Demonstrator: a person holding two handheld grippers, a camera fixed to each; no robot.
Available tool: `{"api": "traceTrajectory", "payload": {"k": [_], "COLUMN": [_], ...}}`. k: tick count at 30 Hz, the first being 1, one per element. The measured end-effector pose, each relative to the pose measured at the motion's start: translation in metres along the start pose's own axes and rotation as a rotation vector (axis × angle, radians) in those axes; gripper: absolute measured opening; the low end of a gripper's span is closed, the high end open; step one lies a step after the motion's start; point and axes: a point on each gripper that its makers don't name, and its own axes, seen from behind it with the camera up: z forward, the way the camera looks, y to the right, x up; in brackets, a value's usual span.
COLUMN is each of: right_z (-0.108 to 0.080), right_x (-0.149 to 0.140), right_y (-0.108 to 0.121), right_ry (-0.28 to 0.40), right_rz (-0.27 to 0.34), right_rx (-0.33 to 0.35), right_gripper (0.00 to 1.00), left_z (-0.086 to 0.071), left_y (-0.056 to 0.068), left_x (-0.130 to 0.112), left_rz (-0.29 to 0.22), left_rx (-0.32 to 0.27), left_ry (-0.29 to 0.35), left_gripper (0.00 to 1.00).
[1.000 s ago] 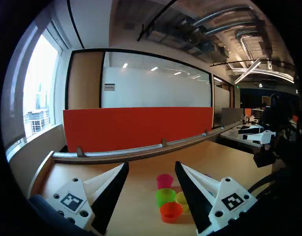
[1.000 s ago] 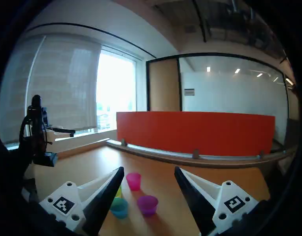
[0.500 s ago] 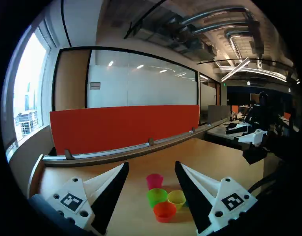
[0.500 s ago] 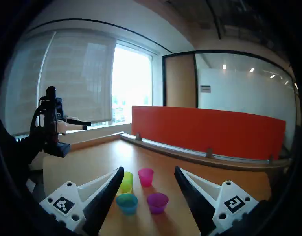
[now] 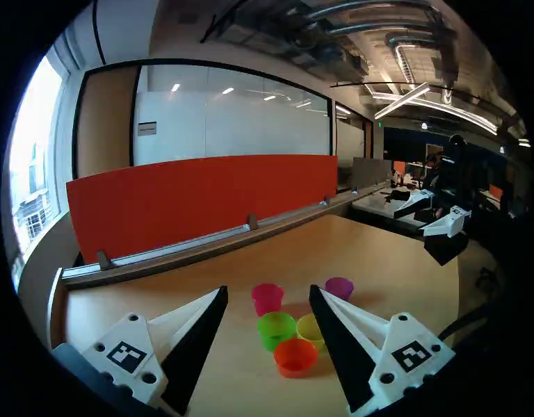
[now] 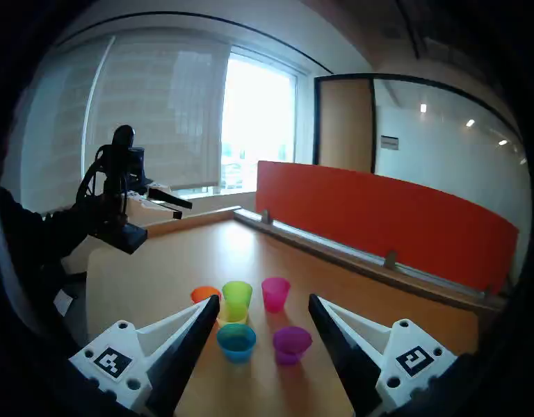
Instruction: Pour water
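Note:
Several small plastic cups stand grouped on the wooden desk. In the left gripper view I see the pink cup (image 5: 268,297), green cup (image 5: 277,329), yellow cup (image 5: 309,328), orange cup (image 5: 295,356) and purple cup (image 5: 338,287). My left gripper (image 5: 267,302) hangs open above them, holding nothing. In the right gripper view the blue cup (image 6: 236,341), purple cup (image 6: 292,344), pink cup (image 6: 275,292), green cup (image 6: 237,299) and orange cup (image 6: 205,295) sit between the open fingers of my right gripper (image 6: 263,309). The other gripper (image 6: 138,201) floats at the left, held by a dark-sleeved arm.
An orange divider panel (image 5: 197,198) on a metal rail closes off the desk's far edge. Bare desk surface (image 6: 190,257) stretches around the cups. A bright window (image 6: 256,125) and a glass-walled room lie beyond. The other gripper (image 5: 444,226) appears at the right in the left gripper view.
Both grippers have swung so the cups sit more centred, and each view now looks down more on the desk. The orange cup entered the right gripper view; the purple cup entered the left gripper view.

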Motion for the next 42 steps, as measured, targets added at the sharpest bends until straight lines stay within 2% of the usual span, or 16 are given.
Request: {"api": "traceTrajectory", "payload": {"k": [6, 15, 20, 30, 42], "right_z": [0.004, 0.015, 0.022, 0.035, 0.048], "right_x": [-0.011, -0.025, -0.032, -0.052, -0.069], "right_y": [-0.002, -0.001, -0.002, -0.006, -0.012], "right_ry": [-0.042, -0.079, -0.097, -0.132, -0.163], "right_rz": [-0.024, -0.023, -0.019, -0.020, -0.013], "right_rx": [0.020, 0.044, 0.061, 0.085, 0.109], "right_gripper": [1.00, 0.99, 0.99, 0.99, 0.99], "left_z": [0.013, 0.034, 0.047, 0.071, 0.090], "left_y": [-0.009, -0.006, -0.008, -0.016, -0.016], "left_x": [-0.017, -0.040, -0.055, -0.085, -0.114], "left_rz": [0.028, 0.062, 0.086, 0.099, 0.134], "left_rx": [-0.006, -0.056, -0.072, -0.103, -0.139], "left_ry": [-0.069, -0.145, -0.192, -0.274, -0.352], "left_gripper": [0.86, 0.86, 0.86, 0.86, 0.86]}}
